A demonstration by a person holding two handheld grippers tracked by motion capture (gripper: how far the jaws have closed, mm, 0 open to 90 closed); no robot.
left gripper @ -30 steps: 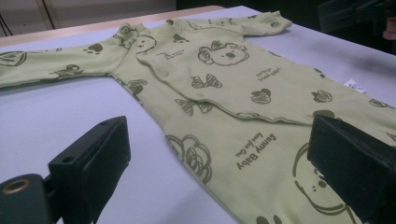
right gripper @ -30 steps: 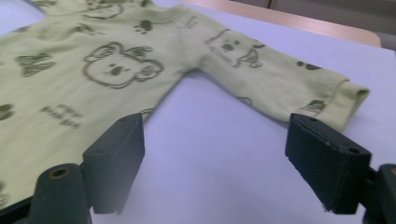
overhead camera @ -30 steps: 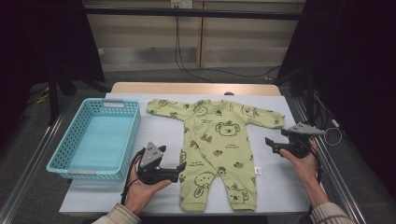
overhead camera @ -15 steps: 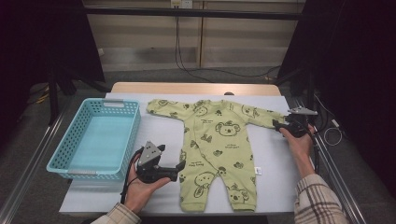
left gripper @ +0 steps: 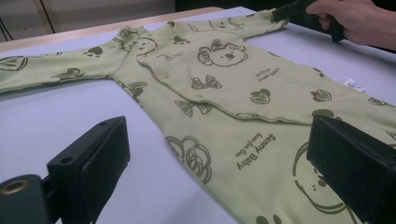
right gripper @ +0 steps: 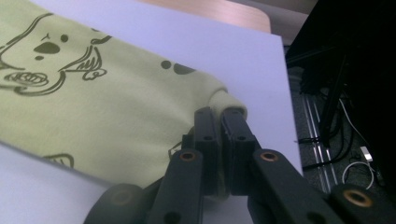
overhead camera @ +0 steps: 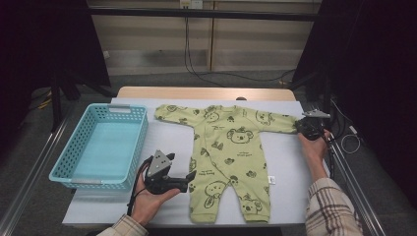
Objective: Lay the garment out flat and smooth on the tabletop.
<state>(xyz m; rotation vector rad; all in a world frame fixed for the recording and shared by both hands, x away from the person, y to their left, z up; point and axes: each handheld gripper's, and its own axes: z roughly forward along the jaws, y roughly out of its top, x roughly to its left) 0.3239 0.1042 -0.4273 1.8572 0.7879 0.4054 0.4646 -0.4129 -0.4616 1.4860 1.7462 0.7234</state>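
left gripper (overhead camera: 189,177): jaws wide apart, resting low at the near surface (overhead camera: 290,167) edge, beside the romper's leg | romper (overhead camera: 231,147): flat, spread mid-surface, right of the blue basket (overhead camera: 105,147) | right gripper (overhead camera: 298,125): jaws just closed, pinching the far right sleeve cuff (right gripper: 227,100)

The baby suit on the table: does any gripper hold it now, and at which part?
Yes. The right gripper, whose jaws have just been closing, is shut on the baby suit at its sleeve cuff. The left gripper is open and holds nothing.
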